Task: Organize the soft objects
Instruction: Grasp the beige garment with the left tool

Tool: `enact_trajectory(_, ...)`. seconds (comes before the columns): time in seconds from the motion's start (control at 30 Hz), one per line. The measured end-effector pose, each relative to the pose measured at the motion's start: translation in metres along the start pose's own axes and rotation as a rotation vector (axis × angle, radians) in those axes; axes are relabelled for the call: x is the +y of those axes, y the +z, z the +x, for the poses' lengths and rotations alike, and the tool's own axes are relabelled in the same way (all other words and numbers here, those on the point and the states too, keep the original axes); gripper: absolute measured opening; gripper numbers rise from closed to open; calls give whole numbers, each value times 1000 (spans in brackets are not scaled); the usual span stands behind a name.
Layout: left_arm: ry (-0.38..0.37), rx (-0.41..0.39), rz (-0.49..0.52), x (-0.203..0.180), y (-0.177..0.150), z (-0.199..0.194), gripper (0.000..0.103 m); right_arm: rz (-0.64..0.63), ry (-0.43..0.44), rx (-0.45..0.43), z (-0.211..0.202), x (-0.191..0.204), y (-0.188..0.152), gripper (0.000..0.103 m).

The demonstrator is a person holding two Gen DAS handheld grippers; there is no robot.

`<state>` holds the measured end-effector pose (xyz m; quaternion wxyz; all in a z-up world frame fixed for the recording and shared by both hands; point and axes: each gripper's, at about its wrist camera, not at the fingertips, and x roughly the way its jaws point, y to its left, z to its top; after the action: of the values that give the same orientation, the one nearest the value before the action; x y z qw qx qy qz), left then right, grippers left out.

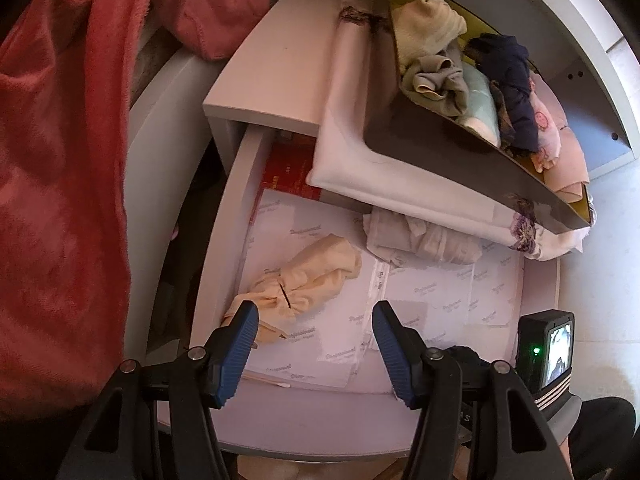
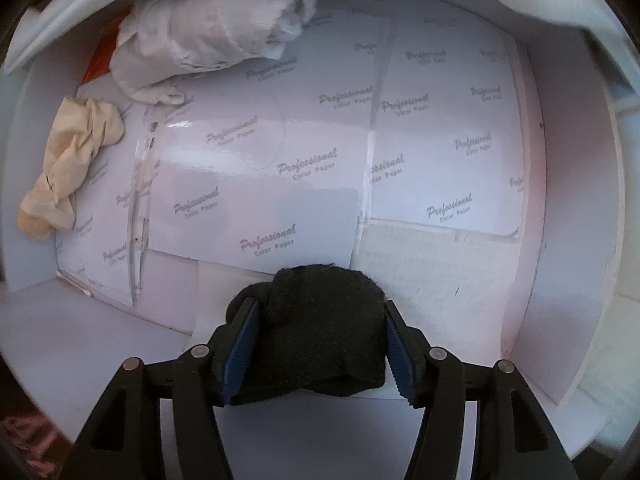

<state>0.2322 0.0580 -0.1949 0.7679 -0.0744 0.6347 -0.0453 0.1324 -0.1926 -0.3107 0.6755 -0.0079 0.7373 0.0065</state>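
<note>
An open white drawer (image 1: 224, 216) is lined with printed paper sheets (image 2: 420, 140). A cream rolled cloth (image 1: 308, 276) and a white crumpled cloth (image 1: 420, 236) lie in it; both also show in the right wrist view, cream (image 2: 68, 164) at left, white (image 2: 200, 40) at the back. My left gripper (image 1: 316, 340) is open and empty above the drawer's front, its left finger beside the cream cloth. My right gripper (image 2: 316, 344) is shut on a black rolled sock (image 2: 324, 332), low over the drawer's front. A dark tray (image 1: 460, 152) holds several more soft items.
The tray rests on a folded white cloth (image 1: 360, 128) on the cabinet top over the drawer's back. A red blanket (image 1: 60, 160) hangs at the left. The right gripper's camera unit (image 1: 548, 352) shows at the drawer's right front. A red packet (image 1: 288, 172) lies under the papers.
</note>
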Motion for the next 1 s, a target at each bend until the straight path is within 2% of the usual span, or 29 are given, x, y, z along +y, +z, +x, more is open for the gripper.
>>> enact_trajectory(0.67,74,23,103,-9,-4,16,58,-61,-41,-35,0,16,-4,57)
enact_trajectory(0.83,110,73,182,-16,-5,29,58,-56,-37,-32,0,16,-4,57)
enact_trajectory(1.0,139,90,247,-22,3,37,58,-55,-35,-29,0,13,-3,58)
